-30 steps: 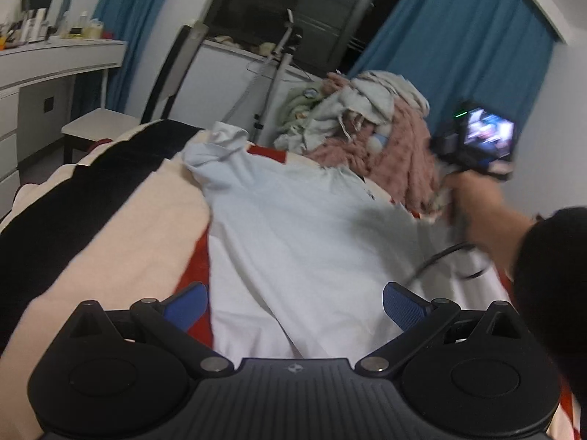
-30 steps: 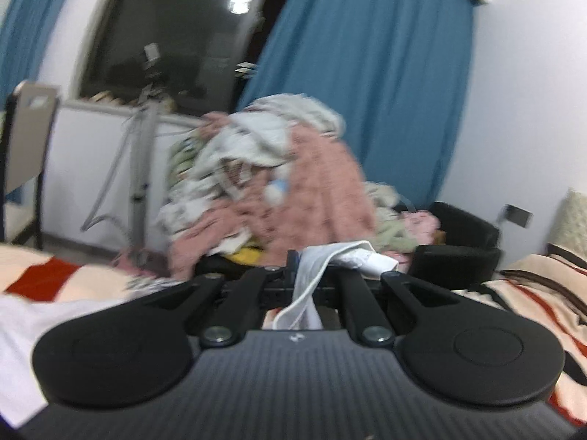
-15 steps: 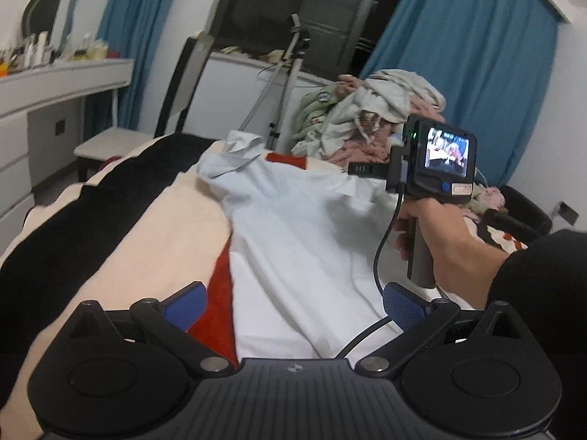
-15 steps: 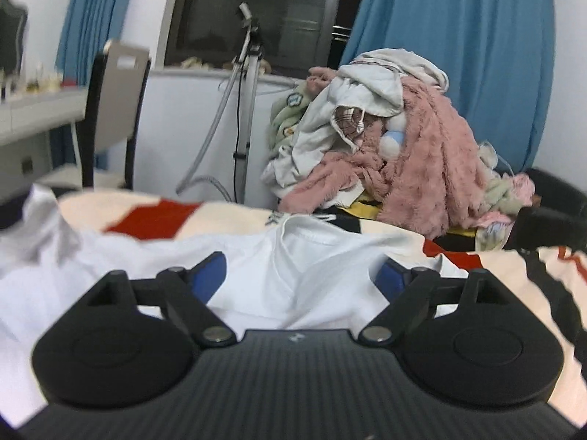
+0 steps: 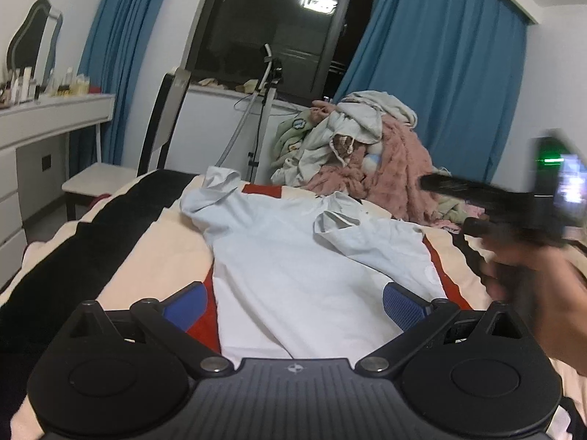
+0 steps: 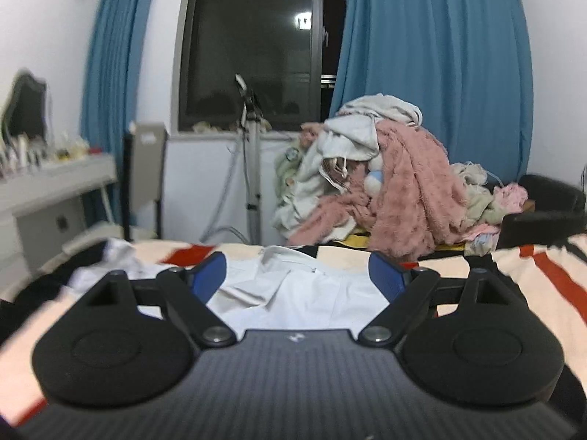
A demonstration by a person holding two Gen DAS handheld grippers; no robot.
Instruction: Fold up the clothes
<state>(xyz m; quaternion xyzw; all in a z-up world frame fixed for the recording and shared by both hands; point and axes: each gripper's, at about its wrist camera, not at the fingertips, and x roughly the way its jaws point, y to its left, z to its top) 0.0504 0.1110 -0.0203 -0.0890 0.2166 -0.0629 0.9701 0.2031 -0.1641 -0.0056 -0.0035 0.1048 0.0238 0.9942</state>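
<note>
- Left wrist view: left tool low over the bed, blue pads wide apart, nothing between them.
- White shirt lies spread on the striped bed cover, just ahead of and under the tool. One sleeve bunched at the far left; the other sleeve folded in across the chest.
- Right tool at the right edge, blurred, held in a hand above the bed's right side, apart from the shirt. Its fingers cannot be made out from here.
- Clothes pile beyond the bed's far end, pink fleece and pale garments heaped. Chair and tabletop with bottles at left; blue curtains by a dark window.
- Right wrist view: right tool with pads set apart, empty, hovering over the bed.
- Shirt seen between and below the pads, collar end toward the pile.
- Stand upright left of the pile.
</note>
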